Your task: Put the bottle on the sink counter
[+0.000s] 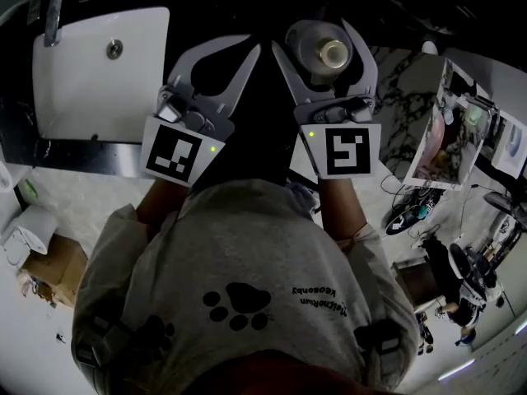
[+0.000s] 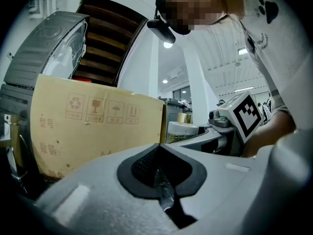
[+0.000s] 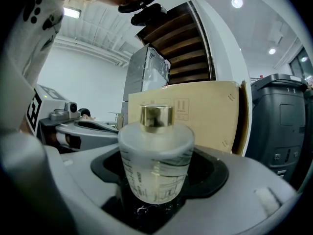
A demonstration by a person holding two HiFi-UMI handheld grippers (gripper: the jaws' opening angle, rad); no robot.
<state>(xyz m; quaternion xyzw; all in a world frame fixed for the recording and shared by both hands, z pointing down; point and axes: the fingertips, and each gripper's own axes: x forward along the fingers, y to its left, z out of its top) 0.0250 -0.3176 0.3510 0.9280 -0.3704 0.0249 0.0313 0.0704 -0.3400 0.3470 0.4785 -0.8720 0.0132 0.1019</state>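
Observation:
A frosted glass bottle [image 1: 329,52] with a gold cap stands upright between the jaws of my right gripper [image 1: 319,35], which is shut on its body. The right gripper view shows the bottle [image 3: 155,155] close up inside the black pads, over black marble. My left gripper [image 1: 247,48] is beside it on the left, shut, with an empty hollow between its pads [image 2: 142,165]. Both grippers are above the dark sink counter [image 1: 189,15]. The white sink basin [image 1: 99,72] with its faucet [image 1: 51,15] lies to the left. In the left gripper view the bottle [image 2: 183,129] shows at the right.
A large cardboard box [image 2: 93,126] stands ahead of both grippers, with a grey appliance [image 2: 44,48] behind it. A black bin [image 3: 283,126] is at the right. On the floor at lower left are a white fixture [image 1: 25,229] and a small carton [image 1: 53,270].

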